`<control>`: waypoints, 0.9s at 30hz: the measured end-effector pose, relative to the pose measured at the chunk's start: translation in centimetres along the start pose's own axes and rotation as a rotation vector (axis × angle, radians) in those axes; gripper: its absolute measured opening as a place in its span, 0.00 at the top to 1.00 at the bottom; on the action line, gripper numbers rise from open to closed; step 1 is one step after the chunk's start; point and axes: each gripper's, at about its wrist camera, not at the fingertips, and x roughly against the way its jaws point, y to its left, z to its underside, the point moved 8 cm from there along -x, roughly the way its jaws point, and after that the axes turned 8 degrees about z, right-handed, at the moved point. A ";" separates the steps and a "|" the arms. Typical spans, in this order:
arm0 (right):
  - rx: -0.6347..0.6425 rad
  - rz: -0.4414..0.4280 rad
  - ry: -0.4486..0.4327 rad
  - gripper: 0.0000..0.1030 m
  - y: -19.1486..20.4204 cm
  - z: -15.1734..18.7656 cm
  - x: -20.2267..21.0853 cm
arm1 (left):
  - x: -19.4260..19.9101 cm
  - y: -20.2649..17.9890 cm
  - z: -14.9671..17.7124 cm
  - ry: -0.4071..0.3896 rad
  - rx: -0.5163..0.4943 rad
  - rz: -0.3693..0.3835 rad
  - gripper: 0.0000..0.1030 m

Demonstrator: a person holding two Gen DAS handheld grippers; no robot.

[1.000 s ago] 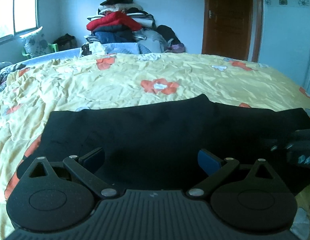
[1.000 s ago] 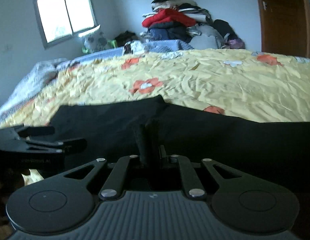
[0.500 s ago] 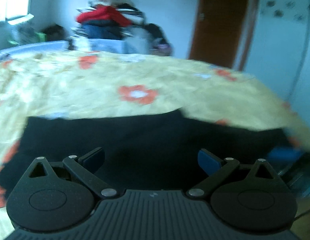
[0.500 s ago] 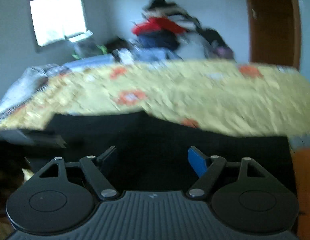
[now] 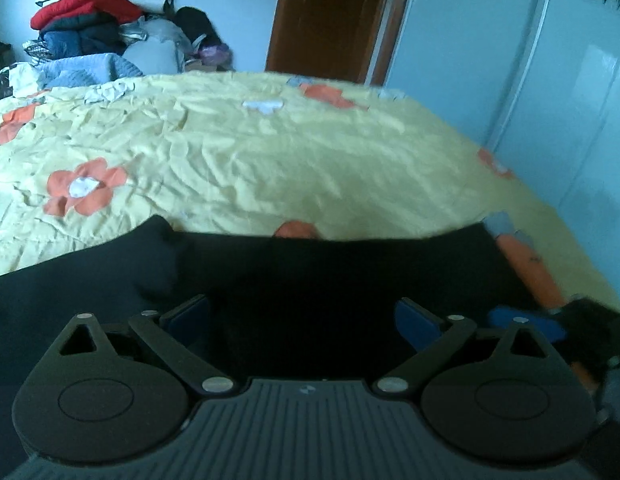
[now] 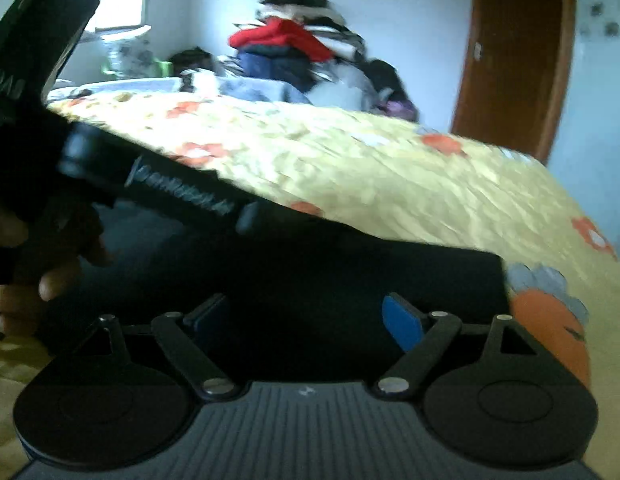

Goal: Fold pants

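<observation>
R tool (image 6: 306, 320) released, opening, pants (image 5: 330, 280) prob. crosswise

left tool (image 5: 302, 320): jaws wide, empty | right tool (image 6: 306, 320): jaws opening, empty

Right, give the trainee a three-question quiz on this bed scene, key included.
1. True or false: the right tongs are clamped on the pants.
2. What colour is the bedspread under the pants? A white, B yellow with orange flowers, C plain blue.
3. Fill in: behind the bed, by the clothes pile, stands a brown ____.

Key: 1 false, their pads are opening with only flat cloth lying below. 2 B. 3 door.
</observation>
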 end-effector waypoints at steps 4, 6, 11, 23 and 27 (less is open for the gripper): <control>-0.082 -0.007 0.032 0.05 -1.9 1.6 -0.5 | -1.3 0.7 0.7 -0.003 -0.081 -0.125 0.02; -0.066 -0.011 0.023 0.00 -1.5 1.9 -0.5 | -1.4 0.7 0.9 -0.021 -0.108 -0.160 0.00; -0.069 0.002 0.024 0.00 -1.6 1.8 -0.5 | -1.4 0.9 1.1 -0.058 -0.102 -0.164 0.00; -0.093 0.016 0.027 0.00 -1.2 1.2 -1.5 | -1.1 1.2 1.4 -0.094 -0.063 -0.155 0.00; -0.095 0.018 0.029 0.00 -1.2 1.1 -1.6 | -0.8 1.1 1.5 -0.104 -0.063 -0.162 0.01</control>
